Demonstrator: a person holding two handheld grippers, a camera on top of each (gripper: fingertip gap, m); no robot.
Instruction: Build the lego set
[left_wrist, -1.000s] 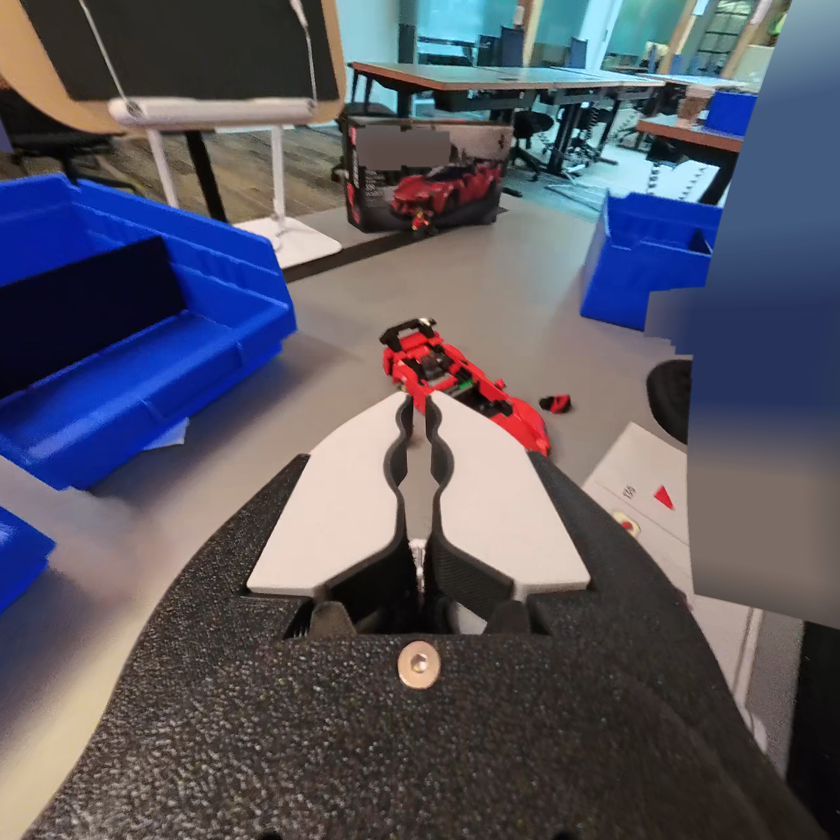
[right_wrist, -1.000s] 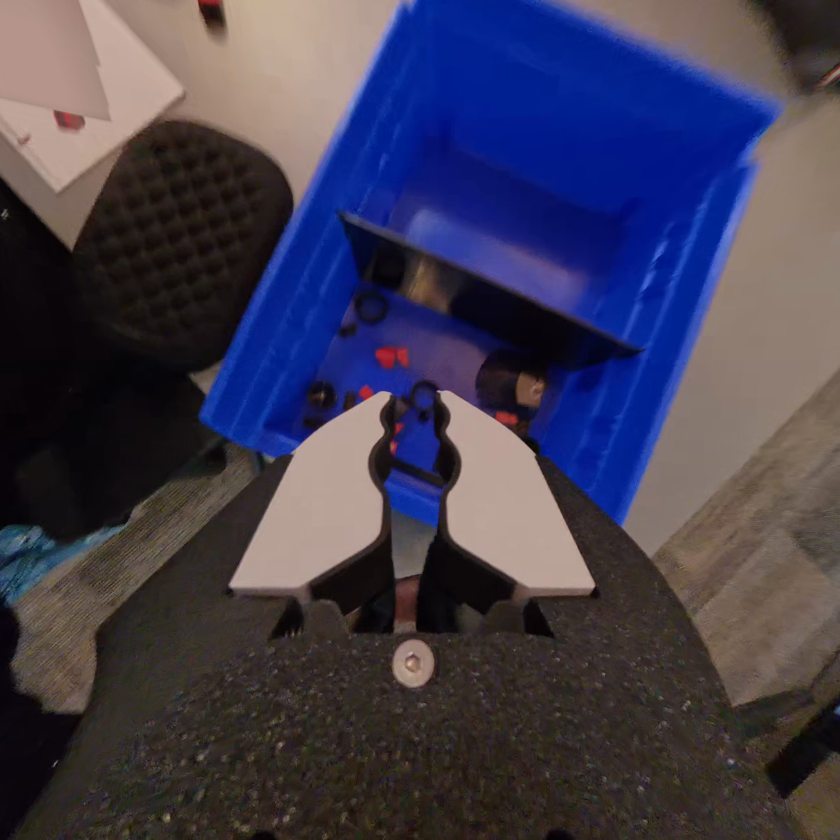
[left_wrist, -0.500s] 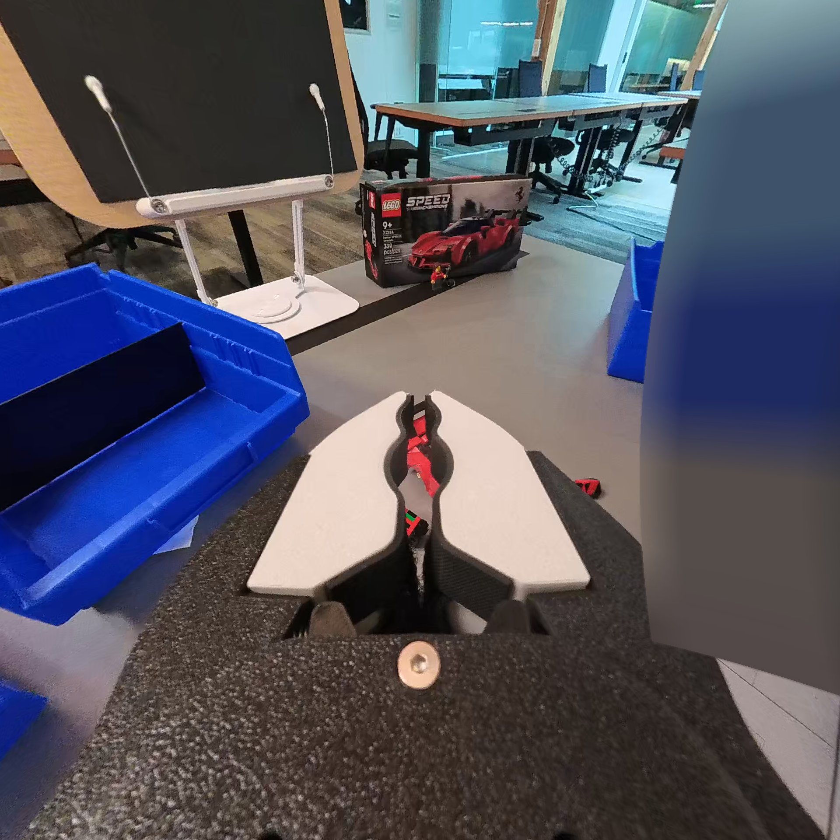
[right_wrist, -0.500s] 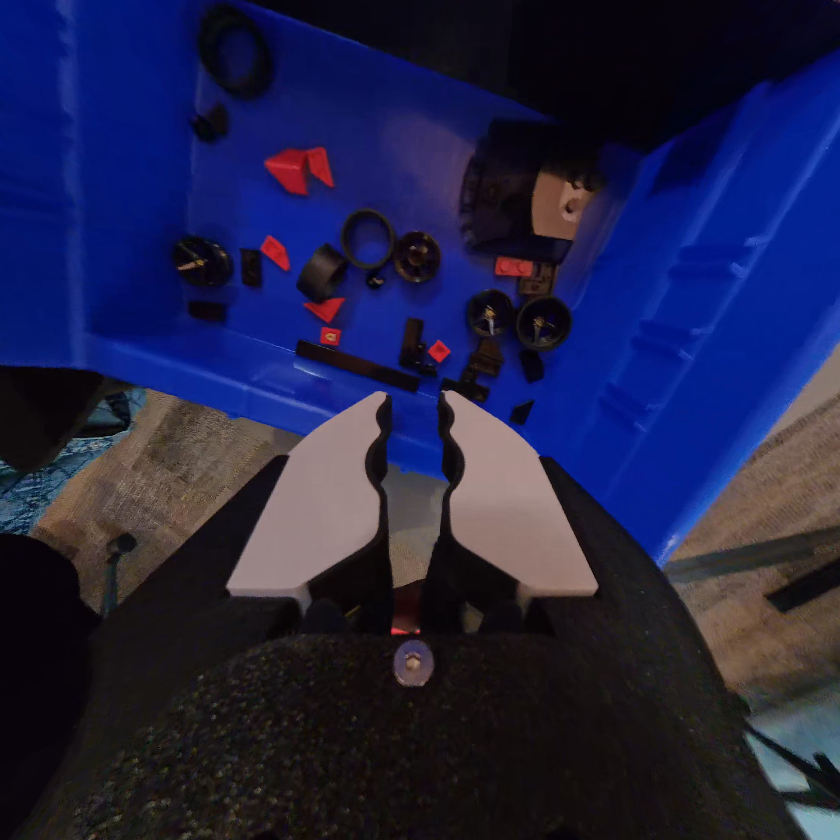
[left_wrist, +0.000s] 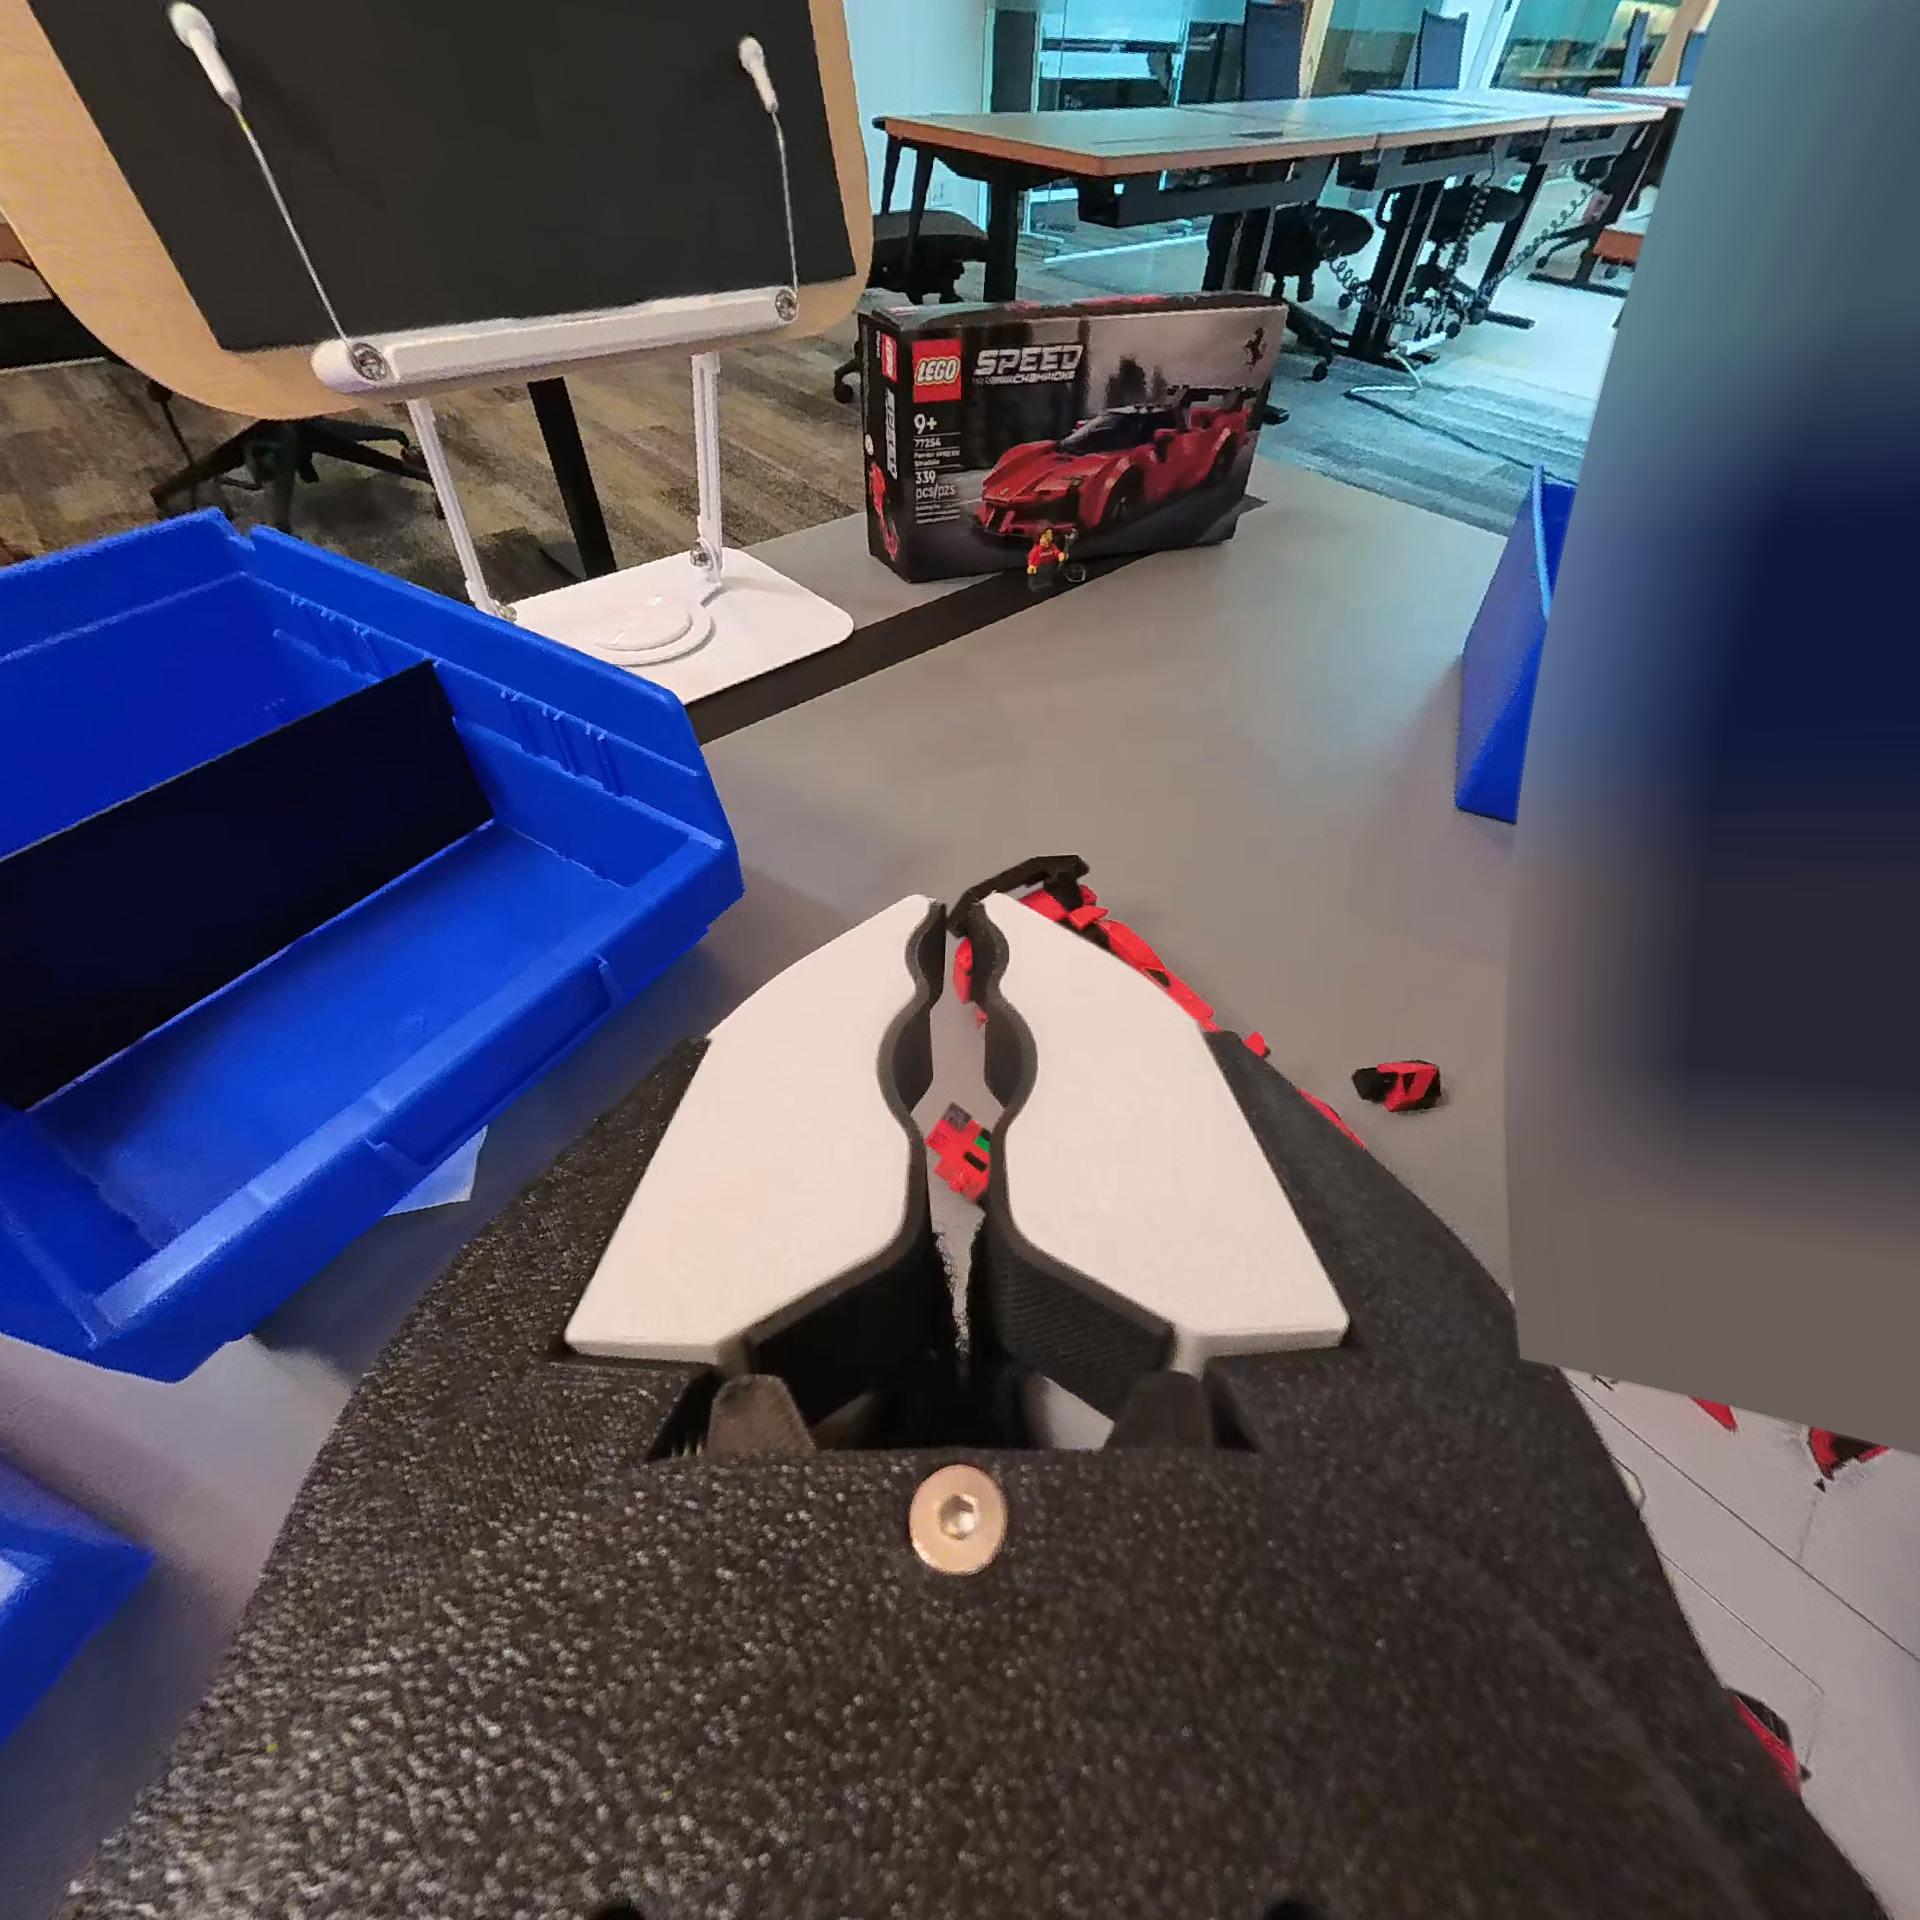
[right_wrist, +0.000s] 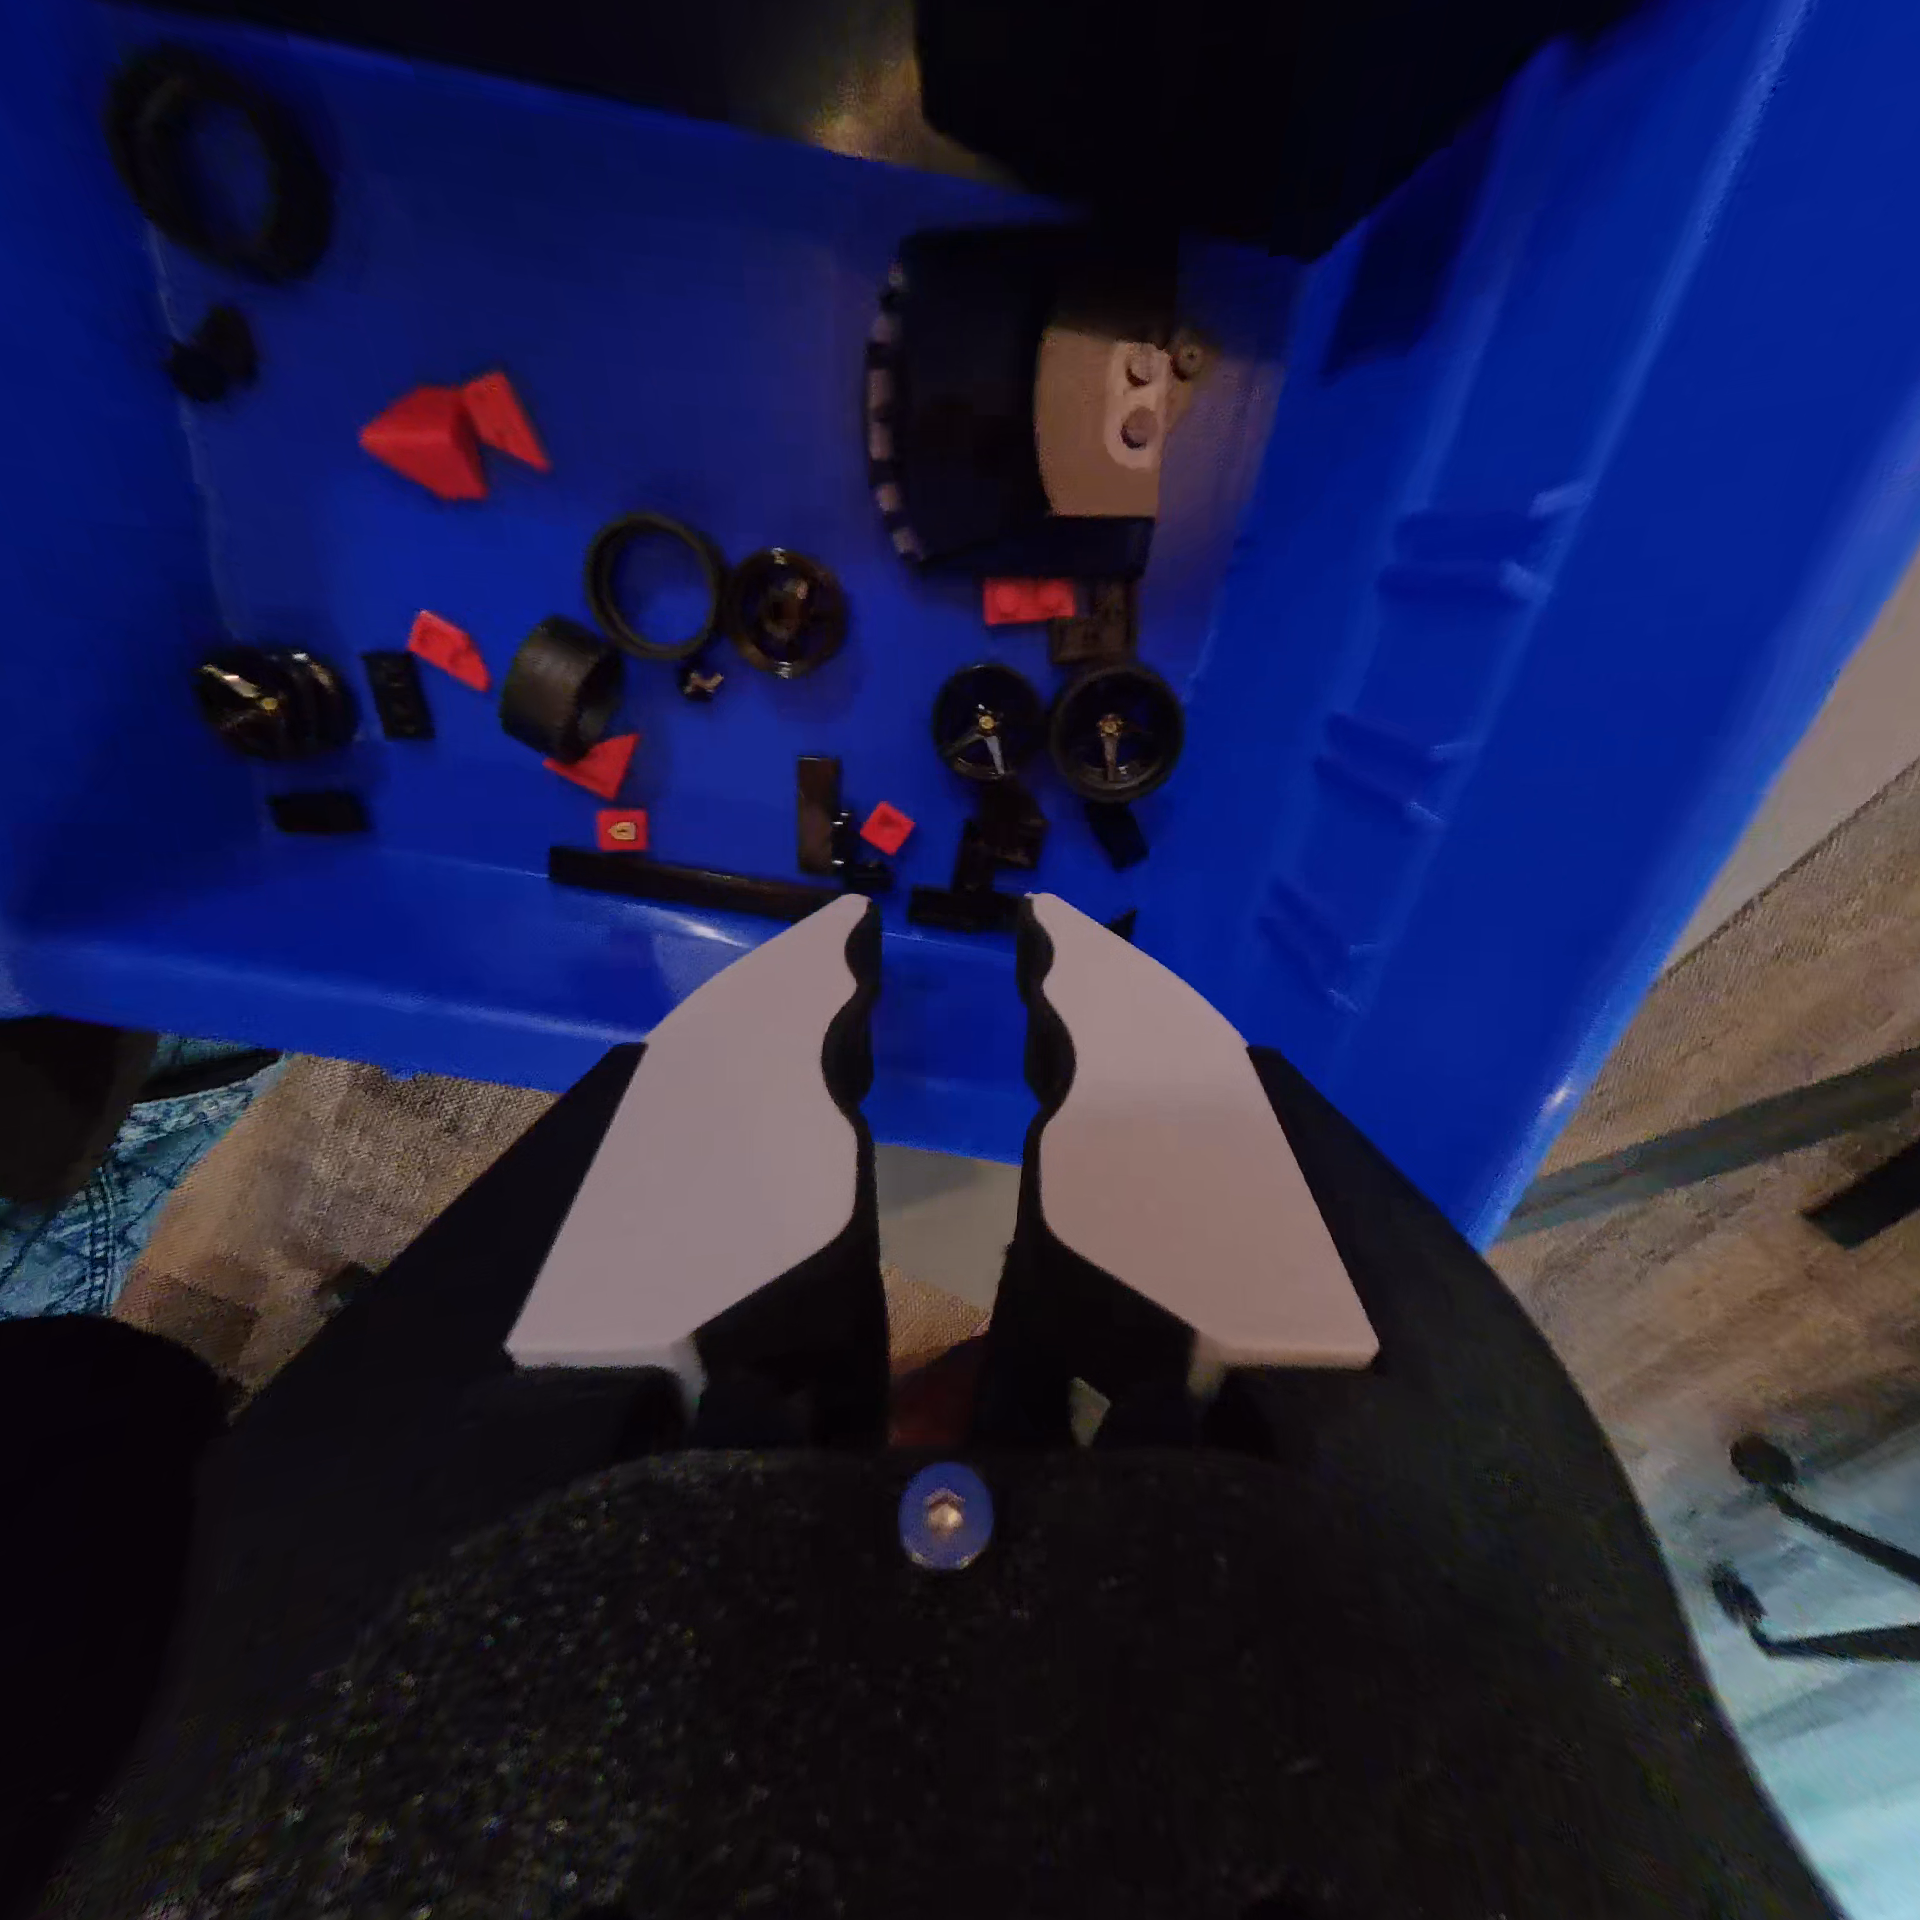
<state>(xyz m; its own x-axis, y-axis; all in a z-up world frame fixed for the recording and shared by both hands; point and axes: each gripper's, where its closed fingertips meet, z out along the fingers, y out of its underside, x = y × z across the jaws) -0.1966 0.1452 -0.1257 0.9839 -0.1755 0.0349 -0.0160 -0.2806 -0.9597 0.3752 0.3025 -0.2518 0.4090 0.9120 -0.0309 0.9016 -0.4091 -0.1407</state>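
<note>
Right hand-held gripper (right_wrist: 945, 920) gapes over my blue plastic parts bin (right_wrist: 1475, 644); left hand-held gripper (left_wrist: 961, 914) nearly closed, empty. Crowded black wheels (right_wrist: 1114, 730) risk a double grab.

Both handheld tongs are built alike: the left tongs (left_wrist: 964, 914) and the right tongs (right_wrist: 945, 914) are each formed of a rough, black, grainy housing from which two pale grey, wing-shaped fingers (left_wrist: 769, 1143) are extended, their inner edges lined with wavy black pads. A single silver hex screw (left_wrist: 957, 1520) is set centrally in each housing.
</note>
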